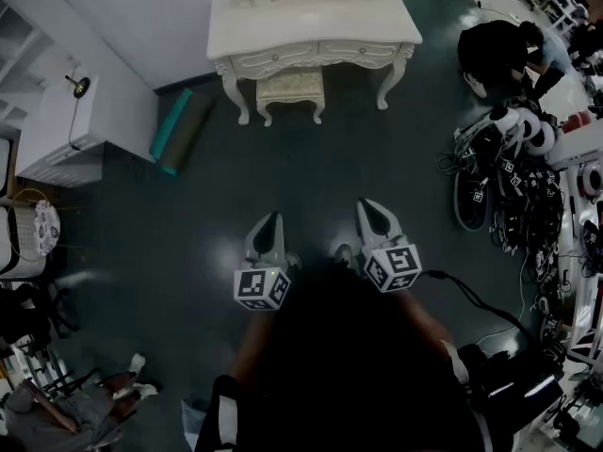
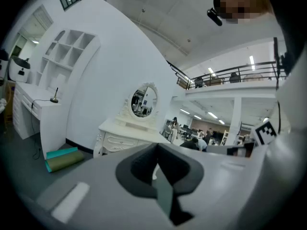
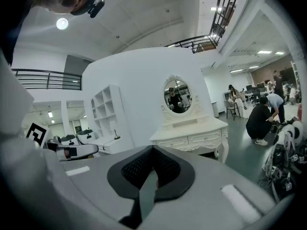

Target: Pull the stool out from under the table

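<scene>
- The stool stands tucked under the white bench, between the bench's front legs, with only its cushioned front edge and two legs showing in the head view.
- The bench stands against a white wall and carries an oval mirror on top.
- The left gripper is held low in front of the person, well apart from the stool, and points toward the bench; its jaws are pressed together with nothing between them.
- The right gripper is just beside it, level with it and aimed the same way; its jaws are also closed and empty.
- Bare dark floor lies between both grippers and the stool.
- Two rolled mats, one teal and one olive, lie on the floor left of the bench.
- A white cabinet stands further left along the wall.
- A person in dark clothes crouches to the right of the bench.
- Tangled cables and equipment cover the floor at the right.
</scene>
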Action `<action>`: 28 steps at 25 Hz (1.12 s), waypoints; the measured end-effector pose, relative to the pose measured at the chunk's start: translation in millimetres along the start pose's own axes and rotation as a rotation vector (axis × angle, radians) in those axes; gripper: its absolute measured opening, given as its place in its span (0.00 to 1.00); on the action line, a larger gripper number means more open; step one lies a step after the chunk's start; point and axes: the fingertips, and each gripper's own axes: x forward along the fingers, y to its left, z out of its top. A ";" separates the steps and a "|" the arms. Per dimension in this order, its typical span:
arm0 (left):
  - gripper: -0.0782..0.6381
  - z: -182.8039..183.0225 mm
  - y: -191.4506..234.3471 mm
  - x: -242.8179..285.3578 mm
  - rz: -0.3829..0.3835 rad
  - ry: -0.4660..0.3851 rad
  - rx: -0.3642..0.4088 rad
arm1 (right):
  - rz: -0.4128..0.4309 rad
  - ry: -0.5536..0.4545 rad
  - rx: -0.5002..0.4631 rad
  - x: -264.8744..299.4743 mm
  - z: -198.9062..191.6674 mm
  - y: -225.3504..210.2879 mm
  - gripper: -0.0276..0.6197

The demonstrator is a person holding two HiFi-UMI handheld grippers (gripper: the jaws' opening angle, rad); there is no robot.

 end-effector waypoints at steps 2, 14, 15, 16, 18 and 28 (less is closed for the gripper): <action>0.12 0.1 -1.6 -0.9 -0.003 0.000 -0.004 | -0.001 0.001 -0.003 -0.9 -0.4 1.5 0.04; 0.12 4.0 7.9 -7.2 -0.018 -0.008 -0.014 | 0.007 -0.010 0.024 3.7 -1.2 17.1 0.04; 0.12 5.1 10.8 -8.2 -0.019 -0.008 -0.014 | 0.007 -0.013 0.026 5.7 -0.4 19.4 0.04; 0.12 6.6 14.3 -9.3 -0.018 -0.010 -0.014 | 0.006 -0.015 0.027 8.0 0.1 22.2 0.04; 0.12 10.2 22.7 -12.7 -0.015 -0.014 -0.008 | 0.008 -0.015 0.028 12.9 -0.5 29.4 0.04; 0.12 20.0 75.4 -30.3 -0.024 -0.021 0.014 | -0.013 -0.025 0.038 40.8 -7.9 72.0 0.04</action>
